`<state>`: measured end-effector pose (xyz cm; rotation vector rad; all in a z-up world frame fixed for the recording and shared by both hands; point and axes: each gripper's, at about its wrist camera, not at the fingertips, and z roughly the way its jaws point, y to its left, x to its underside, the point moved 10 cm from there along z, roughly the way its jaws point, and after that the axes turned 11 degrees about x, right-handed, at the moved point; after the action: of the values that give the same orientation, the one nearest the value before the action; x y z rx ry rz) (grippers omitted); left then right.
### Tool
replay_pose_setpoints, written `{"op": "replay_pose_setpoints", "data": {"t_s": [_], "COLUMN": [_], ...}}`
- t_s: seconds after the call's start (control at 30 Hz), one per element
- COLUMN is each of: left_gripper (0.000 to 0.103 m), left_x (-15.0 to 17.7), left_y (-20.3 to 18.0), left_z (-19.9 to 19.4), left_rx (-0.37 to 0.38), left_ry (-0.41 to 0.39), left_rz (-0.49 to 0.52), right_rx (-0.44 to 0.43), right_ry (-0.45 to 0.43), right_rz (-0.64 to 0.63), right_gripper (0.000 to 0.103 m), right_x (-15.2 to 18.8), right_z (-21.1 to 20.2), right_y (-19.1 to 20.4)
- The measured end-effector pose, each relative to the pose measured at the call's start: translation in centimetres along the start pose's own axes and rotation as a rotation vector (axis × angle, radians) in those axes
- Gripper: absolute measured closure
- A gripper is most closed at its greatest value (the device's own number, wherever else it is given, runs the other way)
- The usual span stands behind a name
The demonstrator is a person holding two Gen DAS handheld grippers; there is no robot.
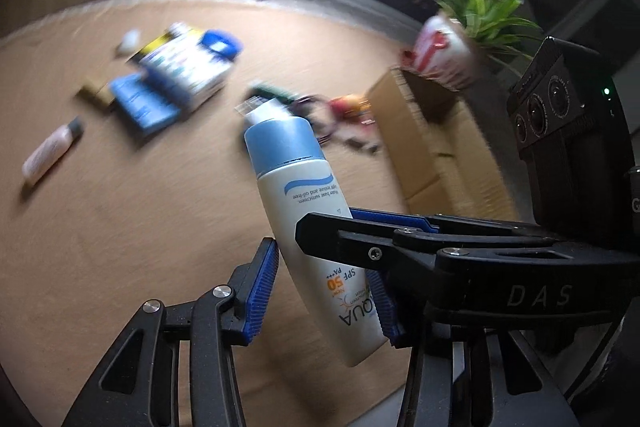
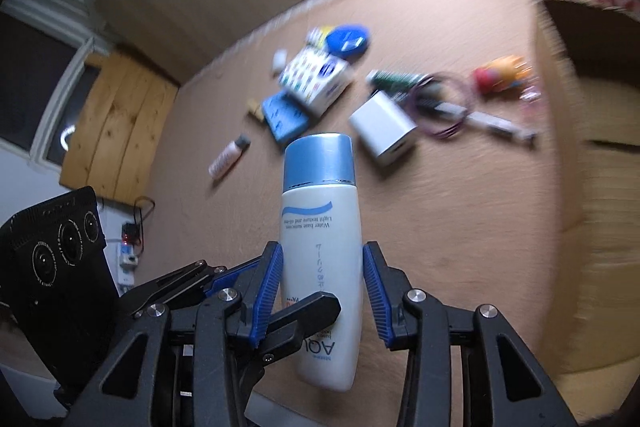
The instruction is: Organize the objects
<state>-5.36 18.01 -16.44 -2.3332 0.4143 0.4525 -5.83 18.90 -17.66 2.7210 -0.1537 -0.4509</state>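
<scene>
Sunscreen bottle (image 2: 320, 211) hangs above the table just left of the cardboard box (image 2: 580, 147), right gripper (image 2: 322, 247) clamped on its 2 sides, left gripper (image 1: 324, 267) bracketing it crosswise, biting or slack I cannot tell, so free 1 claw fully before swinging boxward.

Left gripper (image 1: 324, 291): black linkage arms, ribbed blue finger pads (image 1: 262, 287), round silver pivot screws at joints. Right gripper (image 2: 322, 293): same black frame, blue ribbed pads (image 2: 266, 291), silver screws; pale letters "DAS" on one arm, small screw heads along the linkage, black camera block with three round lenses and a green light.
</scene>
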Motion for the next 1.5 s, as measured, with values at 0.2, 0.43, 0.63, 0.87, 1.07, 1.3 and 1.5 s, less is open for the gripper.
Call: {"op": "replay_pose_setpoints", "data": {"t_s": [0.2,0.43,0.63,0.87,1.07,1.3,1.5], "left_gripper": [0.055,0.055,0.055,0.051,0.030,0.030,0.030], "left_x": [-2.6,-3.7,-3.3,-2.9,-3.4,-4.3,-4.7], "left_y": [-6.3,-12.7,-15.5,-16.1,-14.8,-11.8,-8.1], "left_z": [1.6,6.7,10.3,12.3,11.8,10.0,7.8], "left_rx": [0.050,0.113,0.126,0.114,0.070,0.038,-0.013], "left_ry": [-0.007,0.039,0.088,0.126,0.113,0.101,0.073], "left_rz": [0.105,0.187,0.232,0.252,0.258,0.227,0.187], "right_rx": [0.048,0.115,0.165,0.214,0.261,0.240,0.207], "right_ry": [-0.096,-0.138,-0.148,-0.153,-0.171,-0.183,-0.201], "right_rz": [0.064,0.148,0.184,0.191,0.204,0.213,0.214], "right_gripper": [0.065,0.065,0.065,0.062,0.047,0.047,0.047], "right_x": [-1.4,-1.5,-1.2,-0.9,-0.9,-1.0,-1.3], "right_z": [-5.1,-7.7,-8.2,-8.1,-8.4,-8.4,-8.4], "right_y": [-5.4,-11.6,-15.3,-17.0,-17.8,-17.2,-15.8]}}
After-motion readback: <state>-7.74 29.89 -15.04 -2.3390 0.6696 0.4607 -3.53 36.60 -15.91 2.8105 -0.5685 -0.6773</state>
